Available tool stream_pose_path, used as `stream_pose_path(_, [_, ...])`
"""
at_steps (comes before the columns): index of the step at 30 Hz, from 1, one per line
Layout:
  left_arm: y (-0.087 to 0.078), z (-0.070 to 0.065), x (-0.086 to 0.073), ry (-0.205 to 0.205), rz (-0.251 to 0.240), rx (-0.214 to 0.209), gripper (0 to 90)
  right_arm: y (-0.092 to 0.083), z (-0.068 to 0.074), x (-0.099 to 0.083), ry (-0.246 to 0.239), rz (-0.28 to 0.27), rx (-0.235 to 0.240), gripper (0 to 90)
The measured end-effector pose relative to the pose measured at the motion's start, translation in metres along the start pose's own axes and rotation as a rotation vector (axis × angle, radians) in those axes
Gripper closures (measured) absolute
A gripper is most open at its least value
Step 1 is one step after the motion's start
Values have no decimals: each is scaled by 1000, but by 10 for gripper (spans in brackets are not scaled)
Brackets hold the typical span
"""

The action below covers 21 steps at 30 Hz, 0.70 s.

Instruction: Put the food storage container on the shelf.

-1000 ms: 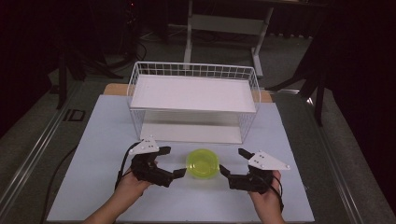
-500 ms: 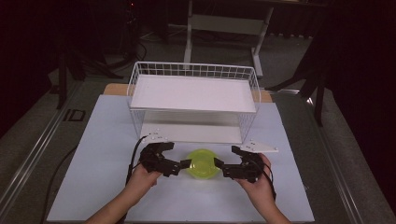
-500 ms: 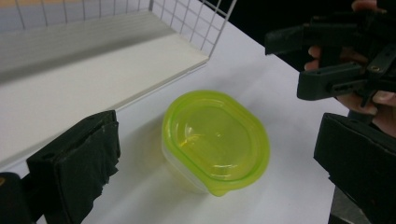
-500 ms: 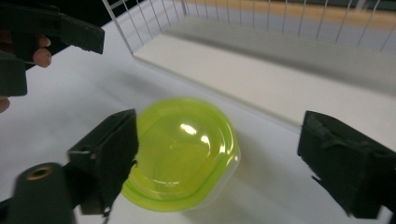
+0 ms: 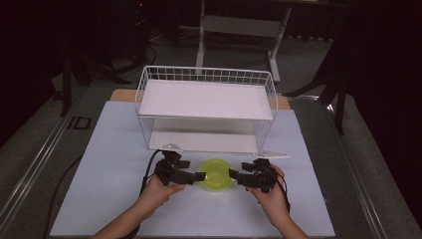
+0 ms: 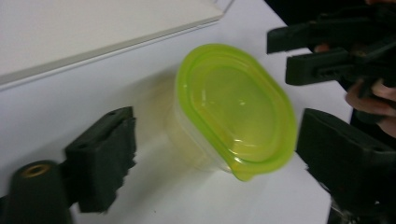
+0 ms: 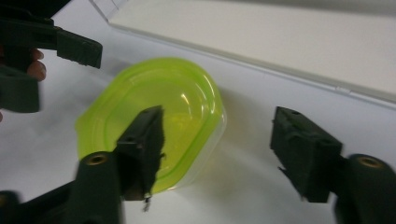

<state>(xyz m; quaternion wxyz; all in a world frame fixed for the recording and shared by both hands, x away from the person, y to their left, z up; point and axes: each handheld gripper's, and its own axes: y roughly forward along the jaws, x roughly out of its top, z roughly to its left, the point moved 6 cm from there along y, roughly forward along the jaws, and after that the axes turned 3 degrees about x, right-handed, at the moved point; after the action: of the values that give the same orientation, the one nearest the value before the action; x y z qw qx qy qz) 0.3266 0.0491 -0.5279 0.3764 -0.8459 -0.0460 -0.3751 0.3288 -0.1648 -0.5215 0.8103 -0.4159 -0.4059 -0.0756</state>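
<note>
On the white bench [image 5: 109,149], the left claw [image 5: 195,176] reaches in from the left, held in the person's left hand [image 5: 158,190], with its tips at the left edge of the container. In the left gripper view its two black jaws stand wide apart, one on each side of the container and clear of it. The container [image 5: 216,174] is a small clear tub with a yellow-green lid [image 6: 236,107]; it sits on the bench between the two claws, just in front of the white wire rack [image 5: 206,107]. The rack stands behind it, with a flat white shelf [image 5: 206,99] on top and a lower white board [image 6: 84,32] near the bench surface. The right claw [image 5: 238,176], held in the right hand [image 5: 271,196], comes in from the right and meets the container's right edge. In the right gripper view its jaws are also apart: one lies over the lid's near edge, the other stands off to the side above bare bench.
</note>
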Motion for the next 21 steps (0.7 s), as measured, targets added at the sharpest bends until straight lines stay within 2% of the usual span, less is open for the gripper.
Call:
stream_pose_path(3, [7,2,-4,-27,30,2,188,4,-1,-1,23,15,8,413])
stream_pose_path(4, [9,2,-5,-33,37,6,247,4,-1,-1,32,16,9,431])
stream_pose_path(8, [14,4,-8,-50,37,3,393,9,0,-5,58,35,26,476])
stream_pose_path(10, [15,5,-8,-59,42,14,424,11,-1,-8,66,49,22,523])
stream_pose_path(11, [15,5,-9,-63,47,-4,448,12,-2,-9,74,57,26,549])
stream_pose_path(12, [15,5,-9,-63,47,-6,451,12,-2,-10,91,56,40,585])
stream_pose_path(14, [14,2,-9,-57,49,-13,523,13,1,-10,104,56,70,649])
stream_pose_path(17, [14,-2,-10,-43,57,-13,627,12,4,-9,93,61,60,679])
stream_pose_path(21, [12,-5,-11,-55,65,-17,648,11,6,-10,104,65,55,694])
